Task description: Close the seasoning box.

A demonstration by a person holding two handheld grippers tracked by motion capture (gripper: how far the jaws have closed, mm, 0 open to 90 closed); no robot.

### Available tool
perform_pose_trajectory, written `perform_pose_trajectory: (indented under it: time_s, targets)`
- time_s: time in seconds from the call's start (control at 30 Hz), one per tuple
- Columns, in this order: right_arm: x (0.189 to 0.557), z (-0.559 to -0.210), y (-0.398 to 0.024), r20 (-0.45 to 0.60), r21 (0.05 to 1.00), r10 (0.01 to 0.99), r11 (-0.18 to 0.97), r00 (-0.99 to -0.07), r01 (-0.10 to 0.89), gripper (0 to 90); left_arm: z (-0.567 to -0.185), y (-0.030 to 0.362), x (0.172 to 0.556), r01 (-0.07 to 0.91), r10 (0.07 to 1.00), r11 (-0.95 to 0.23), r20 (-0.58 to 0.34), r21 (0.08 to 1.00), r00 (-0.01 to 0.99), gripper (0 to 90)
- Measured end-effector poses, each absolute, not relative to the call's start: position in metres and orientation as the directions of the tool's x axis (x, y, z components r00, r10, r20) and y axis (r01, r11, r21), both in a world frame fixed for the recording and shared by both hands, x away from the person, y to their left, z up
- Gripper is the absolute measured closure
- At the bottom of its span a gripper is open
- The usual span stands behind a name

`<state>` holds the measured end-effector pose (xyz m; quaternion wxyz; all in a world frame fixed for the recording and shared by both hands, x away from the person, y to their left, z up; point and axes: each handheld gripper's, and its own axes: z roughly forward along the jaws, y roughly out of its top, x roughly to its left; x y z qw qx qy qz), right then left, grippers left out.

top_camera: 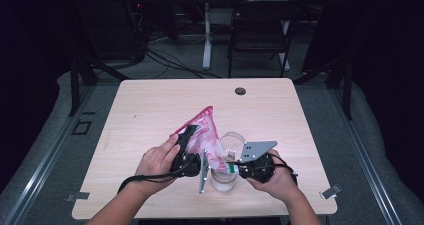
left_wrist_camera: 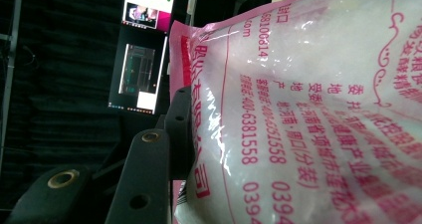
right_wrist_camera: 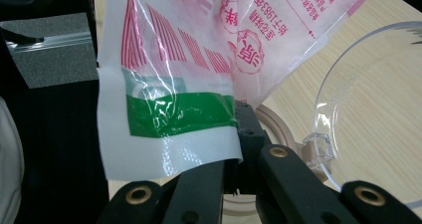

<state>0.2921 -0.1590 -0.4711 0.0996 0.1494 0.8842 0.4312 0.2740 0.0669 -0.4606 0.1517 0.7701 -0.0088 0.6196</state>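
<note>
A pink-and-white plastic bag (top_camera: 206,130) of white powder hangs tilted over a clear jar (top_camera: 223,181) near the table's front edge. The jar's clear hinged lid (top_camera: 233,141) stands open behind it. My left gripper (top_camera: 191,135) is shut on the bag's upper body; in the left gripper view one black jaw presses the bag (left_wrist_camera: 308,109) and the bag hides the other. My right gripper (right_wrist_camera: 238,115) is shut on the bag's lower edge with the green stripe (right_wrist_camera: 174,112), just above the jar's rim (right_wrist_camera: 278,127). The lid (right_wrist_camera: 368,109) curves to its right.
The wooden table (top_camera: 145,110) has a black grommet (top_camera: 240,91) at its far middle. A dark chair (top_camera: 260,30) and a desk leg stand beyond it. Lit monitors (left_wrist_camera: 140,74) hang in the dark background of the left gripper view.
</note>
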Motion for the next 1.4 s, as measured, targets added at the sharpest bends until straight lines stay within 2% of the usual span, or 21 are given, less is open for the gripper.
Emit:
perform_pose_trajectory:
  time_s: [1.4]
  targets:
    - [0.2944,-0.4753,-0.1595,-0.041,0.784,0.350,0.592,-0.936,0.187,90.0,-0.4611,0.0648,0.2720,-0.211,0.171,-0.952,0.959,0.220,0.227,62.8]
